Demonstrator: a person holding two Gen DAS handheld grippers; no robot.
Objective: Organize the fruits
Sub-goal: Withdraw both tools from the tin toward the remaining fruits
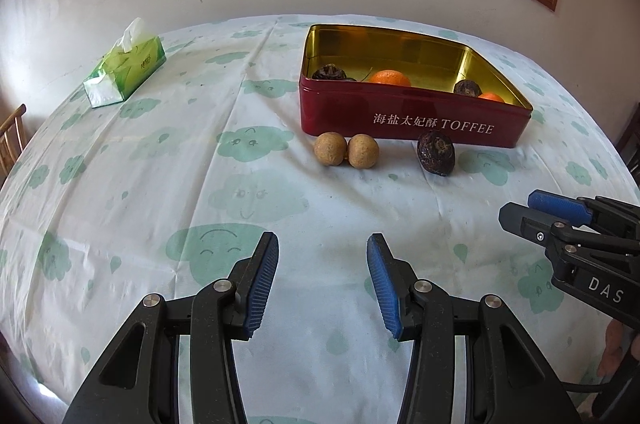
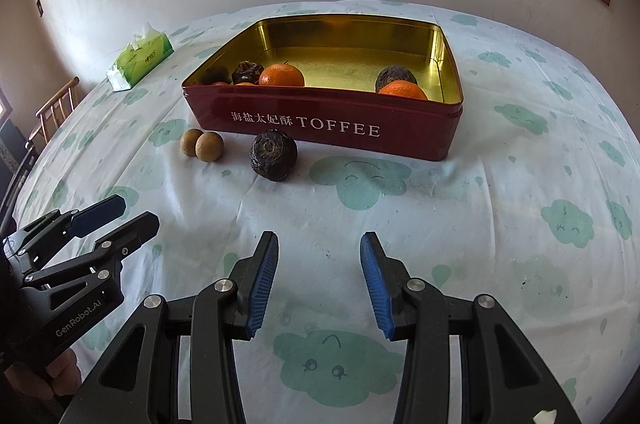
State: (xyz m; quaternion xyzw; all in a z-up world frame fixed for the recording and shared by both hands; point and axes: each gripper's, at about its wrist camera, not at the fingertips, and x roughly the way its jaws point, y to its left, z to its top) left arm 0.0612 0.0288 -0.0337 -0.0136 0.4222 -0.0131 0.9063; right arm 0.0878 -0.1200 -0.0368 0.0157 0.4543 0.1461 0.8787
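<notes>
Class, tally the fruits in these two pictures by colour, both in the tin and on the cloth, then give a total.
Orange fruits: 2, both in the tin (first, second).
Dark brown fruits: 3, two in the tin (first, second) and one on the cloth.
Tan fruits: 2, touching, on the cloth (first, second).
Total: 7.

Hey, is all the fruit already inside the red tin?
No, two small tan fruits and a dark wrinkled fruit sit on the tablecloth in front of the red tin.
</notes>
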